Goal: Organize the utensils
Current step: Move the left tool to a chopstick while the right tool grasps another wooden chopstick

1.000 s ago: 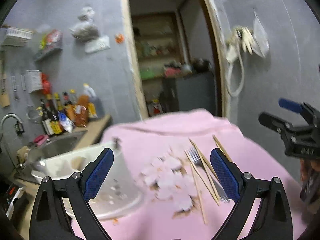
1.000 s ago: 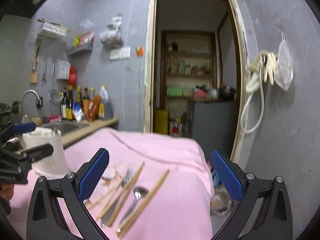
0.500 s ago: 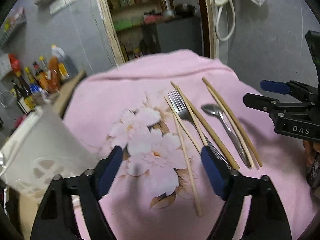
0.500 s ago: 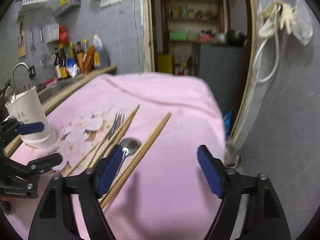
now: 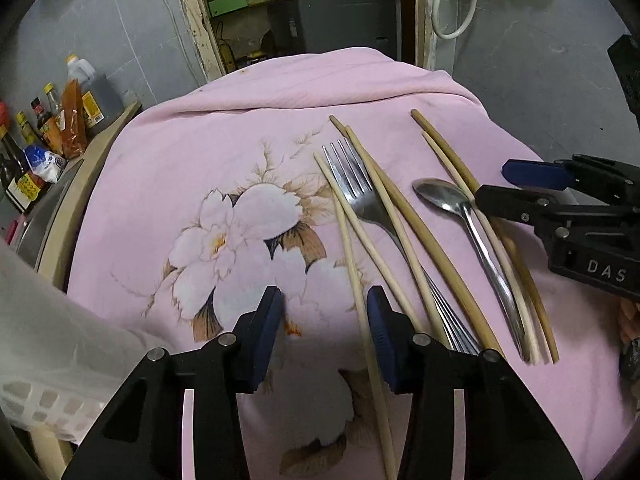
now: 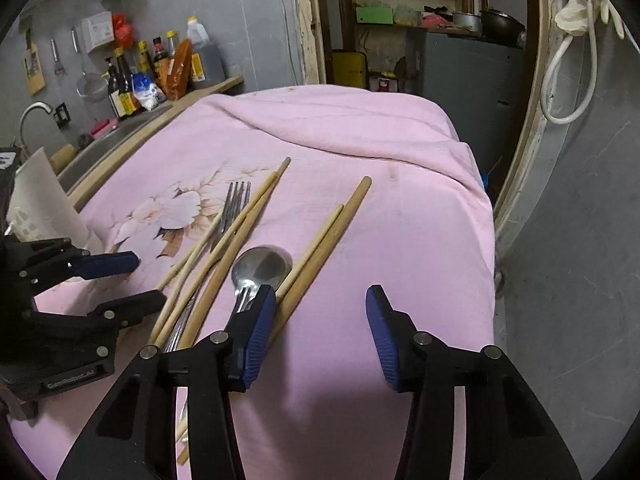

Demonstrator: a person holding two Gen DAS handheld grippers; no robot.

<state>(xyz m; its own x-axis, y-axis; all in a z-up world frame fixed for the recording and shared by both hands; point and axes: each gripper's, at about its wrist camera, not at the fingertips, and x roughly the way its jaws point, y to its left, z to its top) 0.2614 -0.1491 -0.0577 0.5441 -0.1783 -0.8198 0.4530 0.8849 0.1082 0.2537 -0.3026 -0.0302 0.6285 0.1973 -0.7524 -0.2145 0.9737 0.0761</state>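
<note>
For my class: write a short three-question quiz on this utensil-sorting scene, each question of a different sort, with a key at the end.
1. True or false: the fork lies with chopsticks on both sides of it.
2. Multiple choice: what is between the left gripper pads? A) the spoon B) a chopstick C) only cloth
3. Short answer: which metal utensil lies nearest the right gripper?

Key
1. True: pale chopsticks run along each side of it on the pink cloth.
2. C: the jaws are closing with only flowered cloth between them; the nearest chopstick passes by the right-hand pad.
3. The spoon; that gripper's jaws are closing with nothing between them.
</note>
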